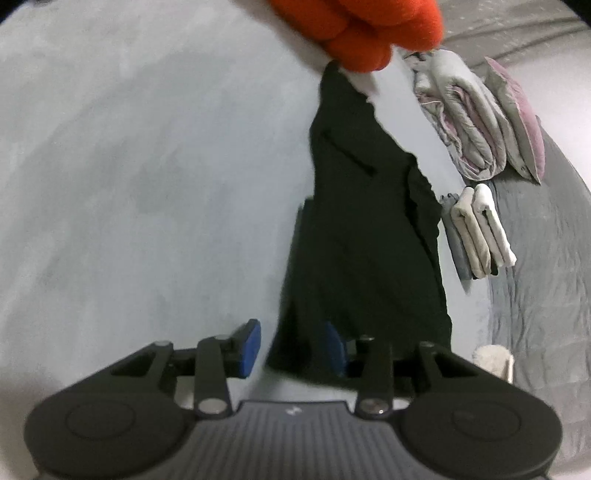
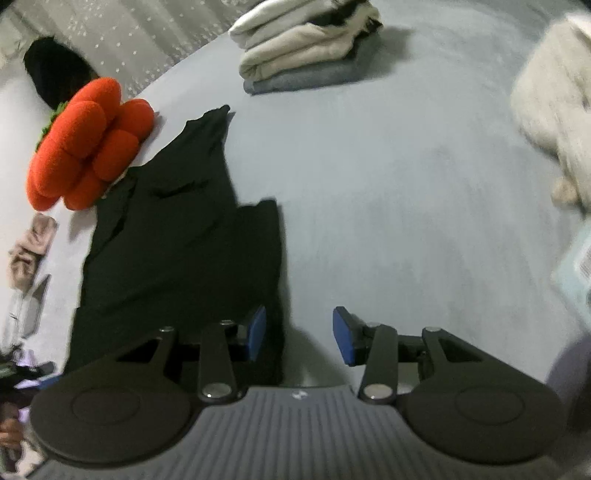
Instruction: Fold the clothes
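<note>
Blue-padded jaws of the left gripper sit lowest in the left wrist view, standing apart with nothing pinched; the near edge of the black garment lies between them, and the right pad is half hidden behind the cloth. That placement reads as a hem let go once it was laid where the fold wanted it. The garment stretches away in a long strip over the pale grey bed, flat enough to be folded again. At its far tip an orange plush cushion rests against the cloth. Off to the right a stack of folded clothes stands apart, probably the finished pile, with a rolled quilt and a pillow beyond it, all clear of the working space.

Seen from the right wrist, the right gripper is likewise parted and holds nothing; its left pad overlaps the garment's near right corner, its right pad hangs over bare bed. The garment lies left of centre, one layer doubled over the lower part, so I judge one fold done and another due. The cushion touches its far left edge. The folded pile waits at the far side, and a fluffy cream item lies blurred at right.
</note>
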Available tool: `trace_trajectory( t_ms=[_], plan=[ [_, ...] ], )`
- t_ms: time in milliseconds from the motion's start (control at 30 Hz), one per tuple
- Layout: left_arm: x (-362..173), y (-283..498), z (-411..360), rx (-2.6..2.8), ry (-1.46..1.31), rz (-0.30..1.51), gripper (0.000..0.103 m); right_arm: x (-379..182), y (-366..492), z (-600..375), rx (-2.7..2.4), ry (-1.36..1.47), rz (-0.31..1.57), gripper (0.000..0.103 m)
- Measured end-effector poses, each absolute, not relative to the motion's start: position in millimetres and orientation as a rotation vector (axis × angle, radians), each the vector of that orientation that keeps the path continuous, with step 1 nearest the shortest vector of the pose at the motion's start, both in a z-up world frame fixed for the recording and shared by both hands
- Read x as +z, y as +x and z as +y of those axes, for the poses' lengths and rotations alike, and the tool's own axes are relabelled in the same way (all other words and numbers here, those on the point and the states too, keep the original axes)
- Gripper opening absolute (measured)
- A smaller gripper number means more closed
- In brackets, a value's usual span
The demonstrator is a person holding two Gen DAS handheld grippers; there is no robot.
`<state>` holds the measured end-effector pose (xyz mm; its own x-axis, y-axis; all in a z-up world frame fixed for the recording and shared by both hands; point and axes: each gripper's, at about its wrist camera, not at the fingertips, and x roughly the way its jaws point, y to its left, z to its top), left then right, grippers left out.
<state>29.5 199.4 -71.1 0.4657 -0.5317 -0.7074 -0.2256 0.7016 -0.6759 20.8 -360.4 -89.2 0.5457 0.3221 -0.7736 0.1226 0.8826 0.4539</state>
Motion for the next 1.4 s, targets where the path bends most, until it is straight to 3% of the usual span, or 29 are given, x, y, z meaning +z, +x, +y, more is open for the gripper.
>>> trace_trajectory(
  t_ms=[133, 367, 400, 467, 500, 533, 733, 933, 1000, 1067, 1133, 1267, 1400],
  plan=[
    [-83.8, 17.6, 188.9, -0.23, -0.88, 1.113, 0.04, -96.2, 3.8, -362.5, 0.148, 0.58, 1.01, 0.045],
    [-97.0, 9.7, 176.1, -0.169, -0.973, 0.977, 0.04, -115.1, 0.1, -356.1, 0.207, 0.729, 0.922, 0.046],
    [-98.3, 9.5, 173.0, -0.165, -0.975, 0.957, 0.036, -116.0, 1.3, -355.2, 0.209, 0.733, 0.909, 0.042],
    [-97.7, 11.2, 168.1, -0.154, -0.927, 0.953, 0.014, -118.0, 4.0, -353.4, 0.211, 0.737, 0.884, 0.028],
    [-96.6, 12.5, 166.0, -0.149, -0.891, 0.959, 0.004, -119.0, 5.6, -352.5, 0.205, 0.728, 0.878, 0.01],
    [-95.4, 13.0, 165.1, -0.146, -0.868, 0.962, 0.004, -119.5, 6.4, -353.1, 0.197, 0.728, 0.875, 0.005],
    [-80.8, 3.4, 178.3, -0.131, -0.757, 1.0, 0.004, -100.5, 1.4, -358.3, 0.181, 0.652, 0.866, 0.004],
    [-79.6, 1.8, 176.4, -0.148, -0.644, 0.983, 0.01, -109.7, 3.2, -351.3, 0.155, 0.525, 0.903, 0.005],
    [-73.0, 2.2, 173.3, -0.145, -0.595, 0.962, 0.011, -106.3, 2.4, -346.4, 0.161, 0.483, 0.889, 0.011],
    [-66.0, 1.9, 170.9, -0.135, -0.545, 0.936, 0.018, -101.7, 1.3, -341.6, 0.163, 0.439, 0.874, 0.015],
    [-57.7, -0.2, 169.5, -0.109, -0.496, 0.892, 0.036, -96.6, -0.4, -336.5, 0.153, 0.379, 0.849, 0.016],
    [-41.1, -2.7, 159.4, -0.065, -0.373, 0.771, 0.038, -87.9, -2.9, -323.5, 0.128, 0.247, 0.778, 0.02],
    [-36.8, 1.1, 129.3, -0.137, -0.256, 0.714, 0.04, -82.6, -3.0, -300.2, 0.152, 0.134, 0.69, 0.041]
  ],
)
